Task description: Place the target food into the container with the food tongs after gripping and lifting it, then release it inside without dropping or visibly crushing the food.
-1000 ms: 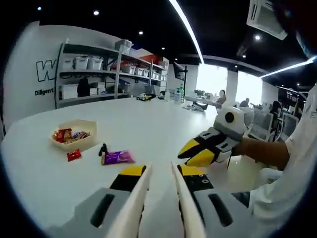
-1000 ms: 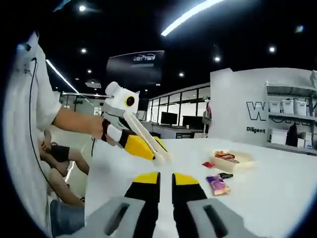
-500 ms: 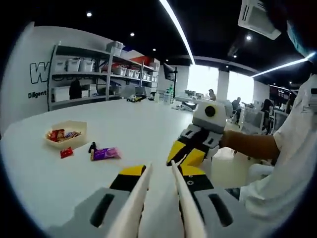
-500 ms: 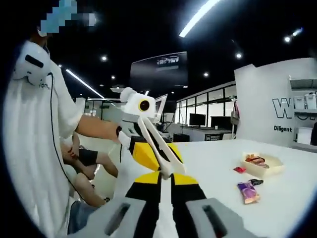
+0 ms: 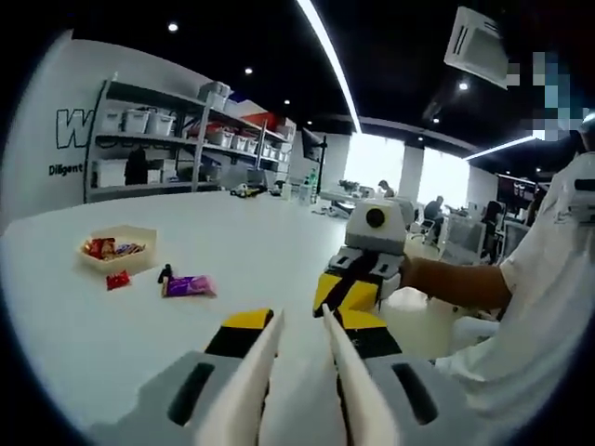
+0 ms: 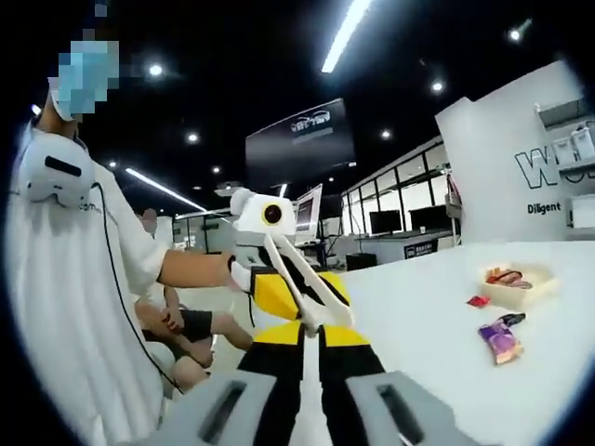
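Tongs held over my side of the big white table (image 5: 112,316), nothing between their tips.

Nearest me in the left gripper view, my left gripper (image 5: 299,327) carries the cream plastic food tongs (image 5: 256,372) clamped along its jaws, the two blades a little apart and bare. Just beyond them my right gripper (image 5: 349,293), yellow and black, shows its jaws pressed together on nothing; the right gripper view has the same jaws (image 6: 309,334) closed, with the tongs' tips just above them. Farther out from the tongs lies a purple food wrapper (image 5: 189,285) with a small dark piece (image 5: 164,274) touching its end, then a small red packet (image 5: 117,279), then the shallow cream tray (image 5: 116,261) holding red snacks.
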{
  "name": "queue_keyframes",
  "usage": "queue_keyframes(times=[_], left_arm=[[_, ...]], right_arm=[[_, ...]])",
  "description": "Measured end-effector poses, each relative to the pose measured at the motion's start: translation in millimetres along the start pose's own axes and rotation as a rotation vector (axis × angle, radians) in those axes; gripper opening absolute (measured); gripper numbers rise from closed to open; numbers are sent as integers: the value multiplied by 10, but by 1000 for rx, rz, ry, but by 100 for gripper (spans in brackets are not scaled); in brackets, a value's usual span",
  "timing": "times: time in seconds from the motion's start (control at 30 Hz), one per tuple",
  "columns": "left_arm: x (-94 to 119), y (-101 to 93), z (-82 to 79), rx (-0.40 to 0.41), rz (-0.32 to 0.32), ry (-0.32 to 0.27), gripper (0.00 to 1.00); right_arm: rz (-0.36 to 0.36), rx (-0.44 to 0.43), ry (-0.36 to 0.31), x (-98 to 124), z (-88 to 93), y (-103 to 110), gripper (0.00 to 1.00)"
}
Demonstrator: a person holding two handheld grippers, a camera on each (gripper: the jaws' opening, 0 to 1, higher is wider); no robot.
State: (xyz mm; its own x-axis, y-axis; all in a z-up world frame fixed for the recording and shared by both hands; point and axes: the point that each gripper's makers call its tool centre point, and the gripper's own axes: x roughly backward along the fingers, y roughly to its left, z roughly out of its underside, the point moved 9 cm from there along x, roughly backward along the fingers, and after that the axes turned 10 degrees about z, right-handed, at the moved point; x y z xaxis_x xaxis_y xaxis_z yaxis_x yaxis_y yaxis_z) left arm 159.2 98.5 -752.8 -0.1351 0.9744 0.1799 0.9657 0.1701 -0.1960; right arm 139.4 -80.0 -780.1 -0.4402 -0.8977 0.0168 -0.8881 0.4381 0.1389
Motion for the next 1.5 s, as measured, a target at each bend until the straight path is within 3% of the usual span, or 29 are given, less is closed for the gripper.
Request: queue_keyframes(times=[0.27,0.37,0.47,0.6,0.77,0.83,1.1,1.5], left_arm=[[-75,10,38,8,11,-32,26],[-92,-3,16,25,33,-94,26],[-110,6,22,20,30,-91,26],[-122,28,18,61,37,-123,27],[-159,19,26,31,36,-123,29],[-170,36,41,88,43,-131,30],[-192,0,20,85,33,-191,29],[-214,-53,-10,93,74,-191,30]], right_arm=[[24,-106,-33,62,102,12,0],[11,-161,-74,86,134,38,0],[32,-132,-93,97,163,43,0],[23,-169,-88,108,131,37,0],[22,-170,-85,125,132,46,0],[15,-161,-95,130,137,60,0],[25,-233,-126,144,101,45,0],[-9,-287,-112,191,103,118,0]])
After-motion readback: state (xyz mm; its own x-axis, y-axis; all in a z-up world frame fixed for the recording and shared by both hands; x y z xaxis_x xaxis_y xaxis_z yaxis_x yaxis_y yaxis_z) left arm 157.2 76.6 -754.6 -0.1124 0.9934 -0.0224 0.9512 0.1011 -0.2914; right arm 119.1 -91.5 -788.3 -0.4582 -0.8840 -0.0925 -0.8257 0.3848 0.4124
